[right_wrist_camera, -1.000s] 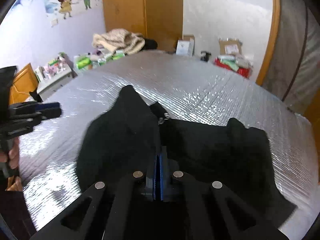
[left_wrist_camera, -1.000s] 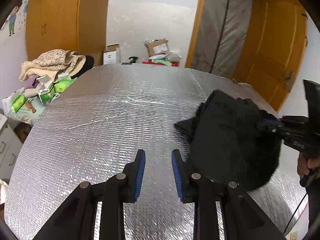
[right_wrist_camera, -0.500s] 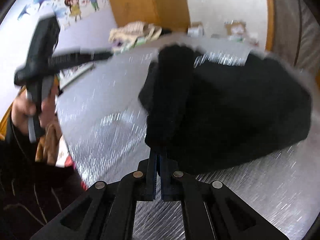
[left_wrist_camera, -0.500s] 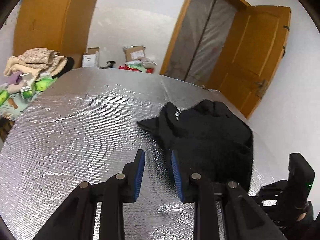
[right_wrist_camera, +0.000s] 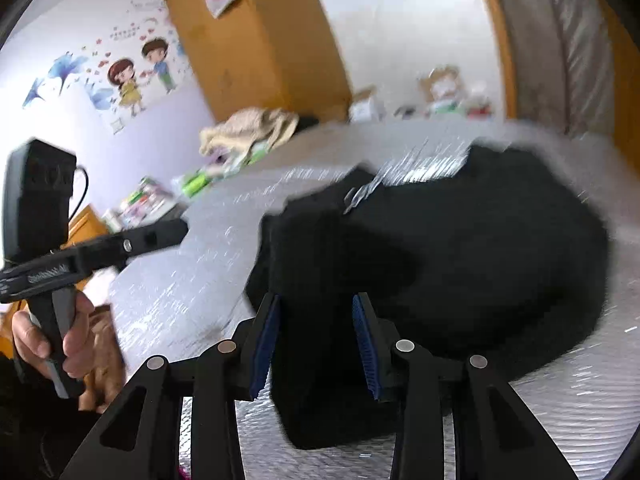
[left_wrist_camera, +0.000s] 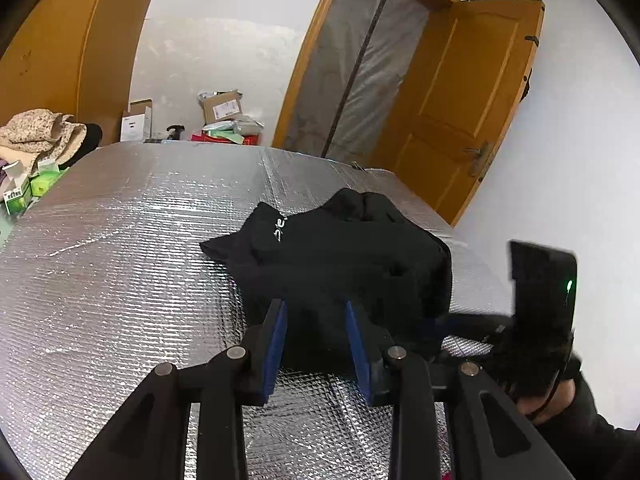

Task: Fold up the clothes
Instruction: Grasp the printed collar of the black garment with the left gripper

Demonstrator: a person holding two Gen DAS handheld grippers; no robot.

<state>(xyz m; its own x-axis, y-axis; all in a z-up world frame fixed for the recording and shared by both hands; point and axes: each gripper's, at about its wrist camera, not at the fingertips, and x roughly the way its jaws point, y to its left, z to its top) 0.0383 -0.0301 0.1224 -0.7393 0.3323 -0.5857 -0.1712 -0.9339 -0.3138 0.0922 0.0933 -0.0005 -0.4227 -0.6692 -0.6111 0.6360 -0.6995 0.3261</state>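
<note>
black garment bunched ahead of the fingers – no flat fold seen | both pairs spread, nothing gripped – left gripper, right gripper

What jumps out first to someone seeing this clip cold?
A crumpled black garment lies bunched on the shiny silver quilted surface, nearer its right side. Both grippers, left and right, point at its near edge with jaws apart. Beyond stands an open wooden door.
</note>
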